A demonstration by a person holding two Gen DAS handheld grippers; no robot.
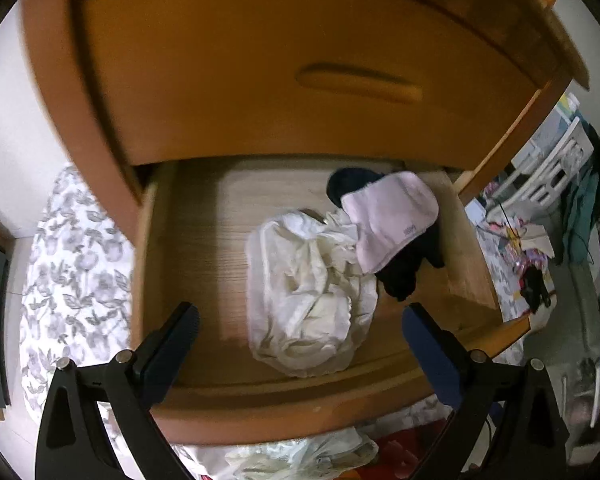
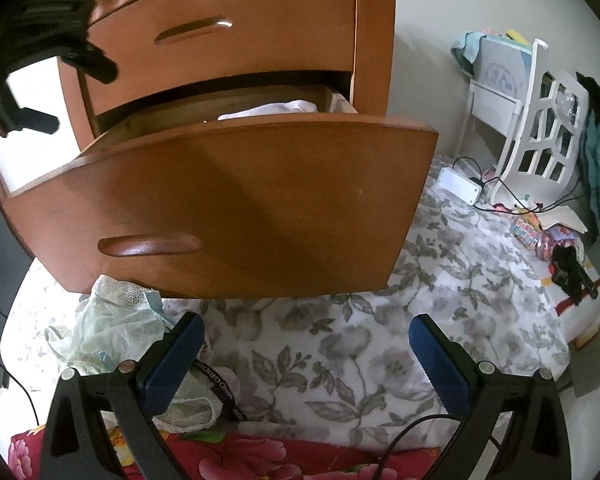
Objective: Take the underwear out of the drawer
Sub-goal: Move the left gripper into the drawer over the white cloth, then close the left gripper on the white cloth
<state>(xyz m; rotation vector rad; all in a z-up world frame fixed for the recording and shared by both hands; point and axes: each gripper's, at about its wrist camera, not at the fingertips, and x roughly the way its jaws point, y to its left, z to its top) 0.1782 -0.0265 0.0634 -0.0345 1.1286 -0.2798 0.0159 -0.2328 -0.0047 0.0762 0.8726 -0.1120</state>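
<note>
The left wrist view looks down into the open wooden drawer (image 1: 188, 248). A crumpled white garment (image 1: 308, 292) lies in its middle. A pale pink garment (image 1: 392, 224) rests over a black one (image 1: 404, 276) toward the right. My left gripper (image 1: 300, 320) is open above the white garment near the drawer's front and holds nothing. My right gripper (image 2: 306, 344) is open and empty, low over the floral bedsheet (image 2: 380, 340) in front of the drawer front (image 2: 228, 208). Pale lacy underwear (image 2: 112, 328) and a black-banded piece (image 2: 220, 384) lie on the sheet beside its left finger.
The upper drawer (image 2: 220, 52) of the wooden chest is shut. A red floral blanket (image 2: 260, 452) lies nearest the right gripper. A white chair (image 2: 540, 128), a power strip (image 2: 460, 186) with cables and scattered small items fill the right side.
</note>
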